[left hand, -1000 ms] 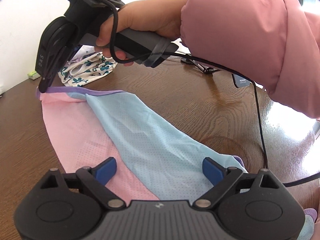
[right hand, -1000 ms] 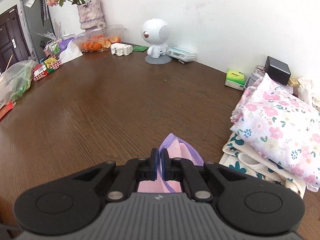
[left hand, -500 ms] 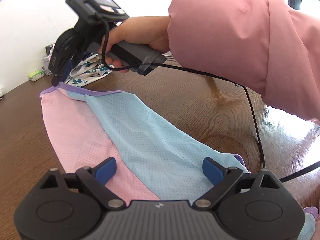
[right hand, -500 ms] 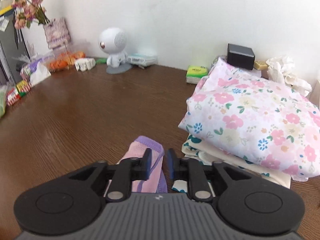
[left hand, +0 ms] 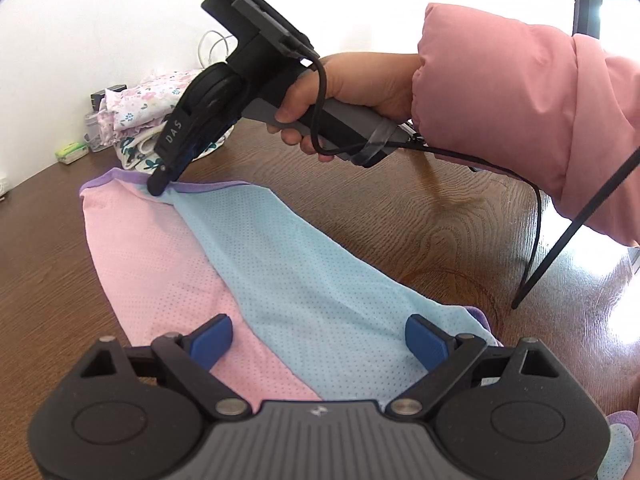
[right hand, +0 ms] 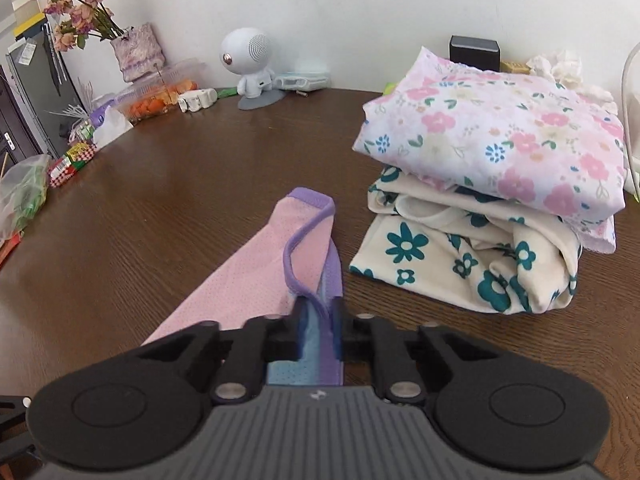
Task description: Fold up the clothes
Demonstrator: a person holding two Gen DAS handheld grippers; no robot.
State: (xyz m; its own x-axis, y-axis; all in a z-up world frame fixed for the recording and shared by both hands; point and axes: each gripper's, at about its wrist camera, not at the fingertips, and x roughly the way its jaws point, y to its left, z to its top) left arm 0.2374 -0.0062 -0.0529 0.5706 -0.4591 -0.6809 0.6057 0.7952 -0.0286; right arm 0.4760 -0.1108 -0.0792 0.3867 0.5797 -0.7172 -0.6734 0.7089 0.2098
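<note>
Right gripper point(right hand: 318, 320) re-pinched the garment point(left hand: 256, 264), stretched lengthwise toward it.

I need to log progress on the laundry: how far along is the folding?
Done: two folded floral garments are stacked on the table. In hand: the pink-and-blue garment lies spread flat; the right hand-held gripper is shut on its purple edge, and the left hand-held gripper is open over the near end. Left: every fold, then stacking.

Bright daylight, window glare, fisheye warping
</note>
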